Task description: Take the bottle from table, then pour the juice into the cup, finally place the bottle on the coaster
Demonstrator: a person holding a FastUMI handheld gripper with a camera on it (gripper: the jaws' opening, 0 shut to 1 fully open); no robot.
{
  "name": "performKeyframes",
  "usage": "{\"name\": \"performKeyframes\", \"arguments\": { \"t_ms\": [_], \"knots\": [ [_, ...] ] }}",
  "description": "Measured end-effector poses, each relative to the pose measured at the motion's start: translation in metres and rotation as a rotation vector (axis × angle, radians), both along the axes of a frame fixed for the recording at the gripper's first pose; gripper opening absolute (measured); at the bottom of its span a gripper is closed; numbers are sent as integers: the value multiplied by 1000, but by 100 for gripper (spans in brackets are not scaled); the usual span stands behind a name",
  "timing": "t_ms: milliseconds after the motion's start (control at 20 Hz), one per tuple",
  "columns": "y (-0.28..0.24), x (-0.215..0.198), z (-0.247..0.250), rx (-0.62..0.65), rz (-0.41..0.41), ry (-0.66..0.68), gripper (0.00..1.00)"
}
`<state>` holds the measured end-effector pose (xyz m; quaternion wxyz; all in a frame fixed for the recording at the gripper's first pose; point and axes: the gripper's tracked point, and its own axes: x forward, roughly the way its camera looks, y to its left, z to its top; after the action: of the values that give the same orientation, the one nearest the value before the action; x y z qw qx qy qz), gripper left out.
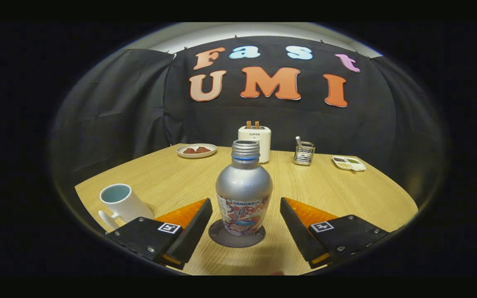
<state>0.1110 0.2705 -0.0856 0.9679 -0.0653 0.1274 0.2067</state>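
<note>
the bottle (243, 191) stands upright on the coaster (237, 237) between the spread fingers of the gripper (246, 221), seemingly with gaps both sides; cup (121, 202) crowds the tabletop's (325, 194) left edge.

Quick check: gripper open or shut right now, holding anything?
Gripper: open, holding nothing; bottle stands on the coaster between the fingers, untouched.

A: Is there readable text on the toaster (254, 142)?
B: Print present; too small to read.
A: Other signs?
B: One square coded marker per finger of the gripper (246, 201). Fingers stand apart, flanking the bottle (244, 186).
</note>
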Motion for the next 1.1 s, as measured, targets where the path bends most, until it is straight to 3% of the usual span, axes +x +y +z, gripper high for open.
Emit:
{"name": "performKeyframes", "arguments": {
  "t_ms": [650,1100],
  "knots": [
    [-46,-68,96,50,-38,-168,98],
    [-100,-98,109,92,-133,-202,98]
  ]
}}
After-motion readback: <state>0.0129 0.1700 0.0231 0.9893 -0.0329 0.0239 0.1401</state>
